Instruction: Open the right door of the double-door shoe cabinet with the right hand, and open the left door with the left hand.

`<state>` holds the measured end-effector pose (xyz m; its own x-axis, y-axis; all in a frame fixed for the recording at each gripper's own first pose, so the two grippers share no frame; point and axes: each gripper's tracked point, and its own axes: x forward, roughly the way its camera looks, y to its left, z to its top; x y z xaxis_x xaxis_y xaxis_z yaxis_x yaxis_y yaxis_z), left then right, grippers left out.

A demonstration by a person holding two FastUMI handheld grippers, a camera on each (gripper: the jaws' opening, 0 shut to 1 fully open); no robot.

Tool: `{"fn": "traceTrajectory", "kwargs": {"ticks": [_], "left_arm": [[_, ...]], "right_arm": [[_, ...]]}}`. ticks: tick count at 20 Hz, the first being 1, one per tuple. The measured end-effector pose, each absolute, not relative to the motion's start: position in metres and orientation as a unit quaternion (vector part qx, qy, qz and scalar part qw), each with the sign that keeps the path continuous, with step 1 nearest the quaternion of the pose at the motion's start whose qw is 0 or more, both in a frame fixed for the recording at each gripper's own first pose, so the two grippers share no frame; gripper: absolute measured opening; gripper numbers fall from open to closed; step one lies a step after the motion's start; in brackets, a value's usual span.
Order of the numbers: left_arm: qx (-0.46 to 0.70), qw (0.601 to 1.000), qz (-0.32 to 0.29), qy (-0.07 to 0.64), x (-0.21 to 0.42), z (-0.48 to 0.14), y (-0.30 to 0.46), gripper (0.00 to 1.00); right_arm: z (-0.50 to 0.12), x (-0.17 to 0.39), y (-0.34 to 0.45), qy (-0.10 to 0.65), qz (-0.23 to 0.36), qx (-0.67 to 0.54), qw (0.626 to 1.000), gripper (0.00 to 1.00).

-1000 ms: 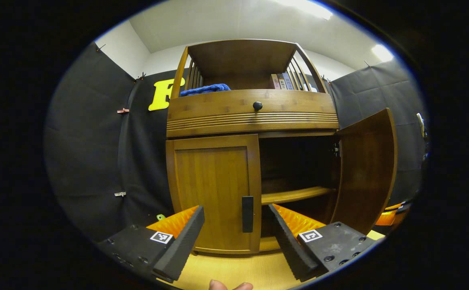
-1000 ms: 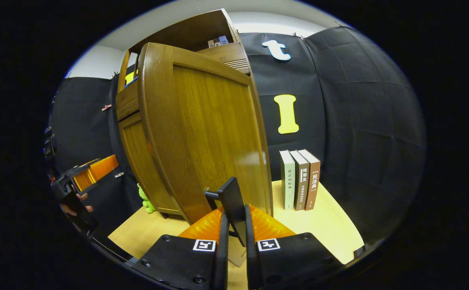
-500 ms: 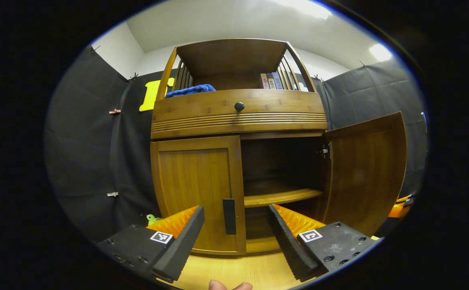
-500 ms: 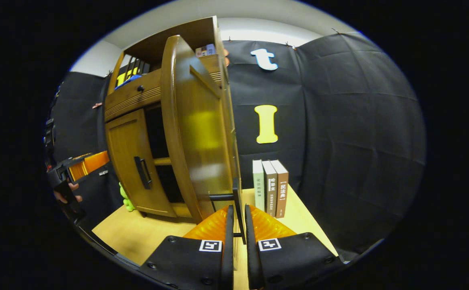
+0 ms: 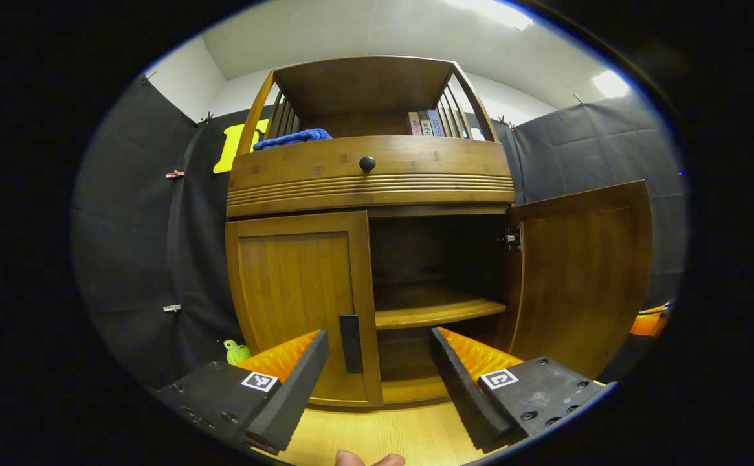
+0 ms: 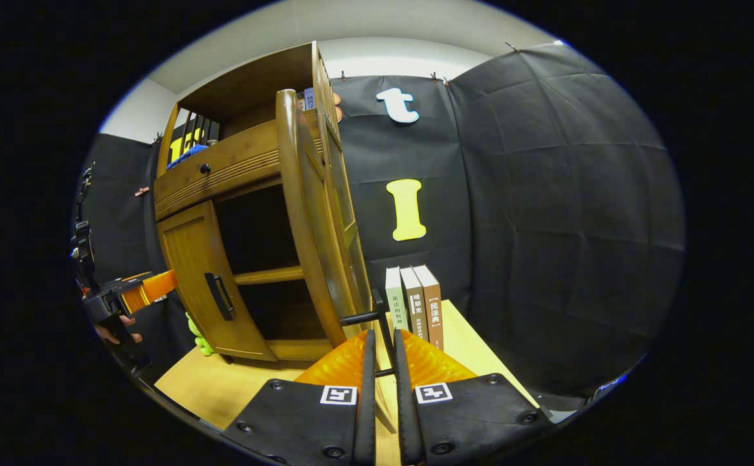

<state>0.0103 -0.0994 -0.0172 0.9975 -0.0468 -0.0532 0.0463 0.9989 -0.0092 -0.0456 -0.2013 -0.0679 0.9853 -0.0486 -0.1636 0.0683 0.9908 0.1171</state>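
Wooden right door [image 6: 312, 220] handle [image 6: 377, 317] pinched by right gripper [image 6: 380, 362]; left gripper [image 5: 377, 378] agape.

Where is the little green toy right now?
In the left gripper view, the green toy sits on the table at the cabinet's lower left corner, beside the closed left door.

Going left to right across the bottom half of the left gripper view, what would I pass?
Green toy → closed left door → its dark handle → open compartment with a shelf → swung-open right door.
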Motion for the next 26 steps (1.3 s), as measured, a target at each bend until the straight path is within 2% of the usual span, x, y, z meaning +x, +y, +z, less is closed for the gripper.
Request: {"fn": "traceTrajectory", "kwargs": {"ticks": [1, 3, 4, 8, 9, 15, 18, 21, 22, 26], "left_arm": [[-0.002, 0.999, -0.024, 0.026, 0.012, -0.017, -0.100, 0.96], [-0.001, 0.999, -0.029, 0.026, 0.015, -0.018, -0.100, 0.95], [0.000, 0.999, -0.029, 0.025, 0.016, -0.019, -0.099, 1.00], [0.008, 0.999, -0.029, 0.025, 0.030, -0.029, -0.094, 1.00], [0.009, 0.999, -0.027, 0.026, 0.035, -0.034, -0.092, 1.00], [0.014, 0.999, -0.022, 0.034, 0.079, -0.069, -0.080, 0.98], [0.011, 0.999, -0.010, 0.031, 0.102, -0.082, -0.073, 0.98], [0.011, 0.999, -0.006, 0.040, 0.125, -0.100, -0.067, 0.95], [0.012, 0.999, -0.005, 0.044, 0.132, -0.106, -0.067, 0.92], [0.017, 0.998, -0.001, 0.061, 0.160, -0.127, -0.063, 0.74]], "right_arm": [[-0.066, -0.049, -0.201, 0.078, -0.031, 0.052, 0.995, 0.18], [-0.058, -0.057, -0.204, 0.071, -0.037, 0.034, 0.996, 0.23], [-0.053, -0.061, -0.206, 0.065, -0.043, 0.027, 0.997, 0.34], [-0.032, -0.083, -0.205, 0.046, -0.056, 0.037, 0.997, 1.00], [-0.030, -0.088, -0.202, 0.044, -0.056, 0.046, 0.996, 0.98], [-0.004, -0.116, -0.171, 0.015, -0.056, 0.062, 0.996, 1.00], [0.015, -0.118, -0.143, -0.010, -0.038, 0.048, 0.998, 0.98], [0.013, -0.114, -0.126, -0.002, -0.034, 0.052, 0.998, 0.98], [0.013, -0.112, -0.123, 0.002, -0.037, 0.058, 0.998, 1.00], [0.010, -0.103, -0.116, 0.008, -0.045, 0.039, 0.998, 0.98]]}}
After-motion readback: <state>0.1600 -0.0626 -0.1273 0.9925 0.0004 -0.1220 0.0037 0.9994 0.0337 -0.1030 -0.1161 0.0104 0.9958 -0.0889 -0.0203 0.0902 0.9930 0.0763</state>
